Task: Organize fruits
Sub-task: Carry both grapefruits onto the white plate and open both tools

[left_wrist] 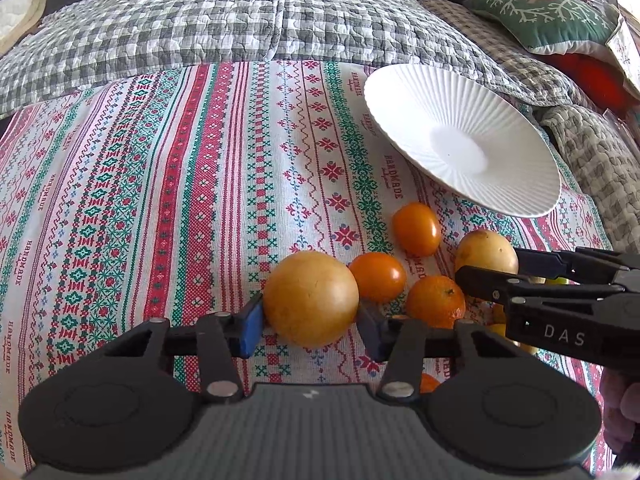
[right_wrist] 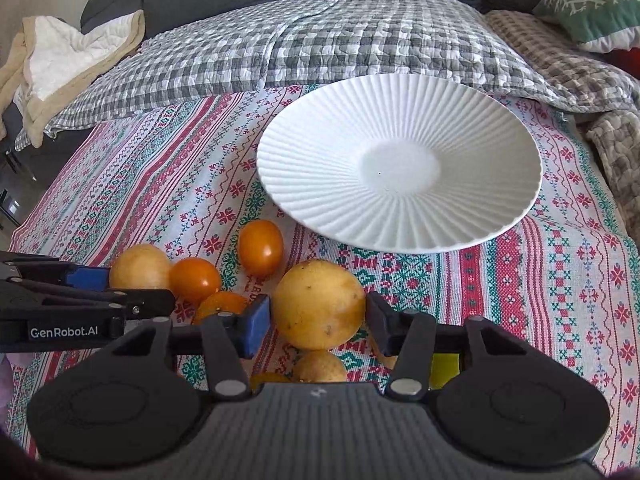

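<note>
White and bare, the ribbed plate (right_wrist: pixel 400 168) lay ahead of both claws, nearer the right. The right gripper (right_wrist: pixel 318 320) clasped a speckled yellow fruit (right_wrist: pixel 318 304); the left gripper (left_wrist: pixel 310 320) clasped a smooth yellow fruit (left_wrist: pixel 310 298) among the tomatoes (left_wrist: pixel 378 276).

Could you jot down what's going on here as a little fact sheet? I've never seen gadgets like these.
Setting: patterned tablecloth, sofa behind
Plate: white ribbed plate, nothing on it
Left hand-held gripper: pads against a round yellow-orange fruit
Right hand-held gripper: pads around a speckled yellow fruit
Loose fruit: two glossy orange fruits and a tangerine on the cloth
Progress: no fruit on the plate yet
</note>
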`<move>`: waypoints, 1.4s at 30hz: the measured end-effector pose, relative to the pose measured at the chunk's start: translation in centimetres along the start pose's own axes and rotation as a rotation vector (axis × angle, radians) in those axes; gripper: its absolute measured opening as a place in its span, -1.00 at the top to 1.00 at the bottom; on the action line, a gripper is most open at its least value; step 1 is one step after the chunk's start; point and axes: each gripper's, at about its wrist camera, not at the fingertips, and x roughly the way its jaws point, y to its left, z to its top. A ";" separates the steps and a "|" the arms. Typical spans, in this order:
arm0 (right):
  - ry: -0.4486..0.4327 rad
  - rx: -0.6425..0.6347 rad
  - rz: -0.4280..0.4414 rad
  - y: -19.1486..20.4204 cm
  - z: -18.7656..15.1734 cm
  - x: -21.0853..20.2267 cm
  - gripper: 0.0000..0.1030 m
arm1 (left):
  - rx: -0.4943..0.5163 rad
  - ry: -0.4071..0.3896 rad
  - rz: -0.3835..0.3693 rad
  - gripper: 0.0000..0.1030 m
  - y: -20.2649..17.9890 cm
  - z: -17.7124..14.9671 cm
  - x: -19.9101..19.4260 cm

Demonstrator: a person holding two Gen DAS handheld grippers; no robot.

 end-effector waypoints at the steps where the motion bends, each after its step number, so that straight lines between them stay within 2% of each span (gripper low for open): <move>1: -0.005 0.005 0.000 0.0 0.0 0.0 0.08 | -0.004 0.002 -0.001 0.30 0.0 0.0 -0.1; 7: 0.009 0.068 0.031 -0.4 0.0 -0.3 0.09 | -0.030 0.007 -0.019 0.31 0.3 0.1 -0.6; 14: 0.002 0.060 0.069 -0.4 0.0 -2.1 0.09 | -0.027 -0.023 -0.039 0.32 0.1 0.2 -2.0; 21: -0.074 0.080 0.070 -2.3 0.5 -5.1 0.09 | 0.019 -0.089 -0.061 0.32 -2.2 0.7 -3.8; 26: -0.131 0.116 0.037 -4.8 1.1 -6.1 0.09 | 0.068 -0.135 -0.056 0.32 -4.3 1.6 -3.7; 32: -0.162 0.141 0.001 -6.8 1.5 -5.7 0.09 | 0.142 -0.158 -0.062 0.32 -6.8 3.5 -2.2; 42: -0.206 0.183 0.030 -8.8 2.3 -4.4 0.09 | 0.266 -0.166 -0.080 0.32 -9.8 6.8 2.2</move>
